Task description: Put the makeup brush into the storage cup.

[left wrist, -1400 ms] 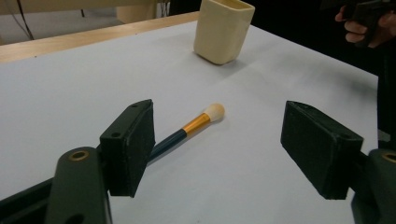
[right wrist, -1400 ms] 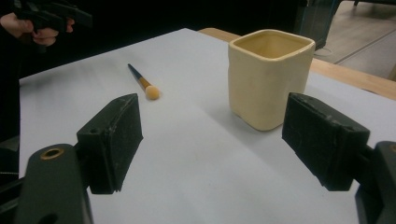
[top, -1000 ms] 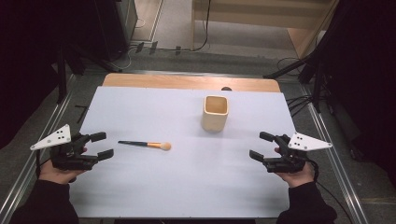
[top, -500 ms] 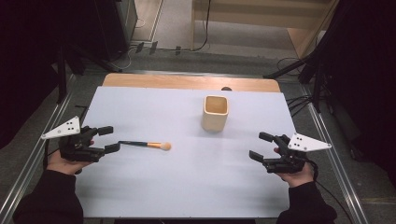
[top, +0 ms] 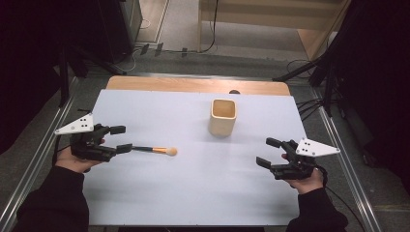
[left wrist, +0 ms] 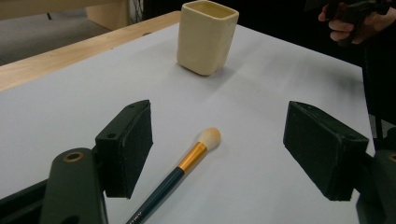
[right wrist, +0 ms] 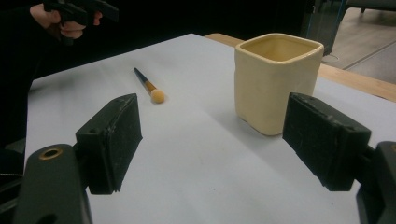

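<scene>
Dark-handled makeup brush with gold ferrule and tan bristle tip (top: pixel 151 150) lies flat on the white counter (top: pixel 193 193), handle between my left hand-held gripper's (top: pixel 119 138) spread jaws; closing off-centre could roll the thin handle away.

A slim makeup brush (top: pixel 150 150) with a dark handle, gold ferrule and pale orange tuft lay flat on the white sheet, well left of and nearer than the upright, cream, square-mouthed ceramic cup (top: pixel 223 117), which looked empty; its tuft pointed roughly cupward.
</scene>
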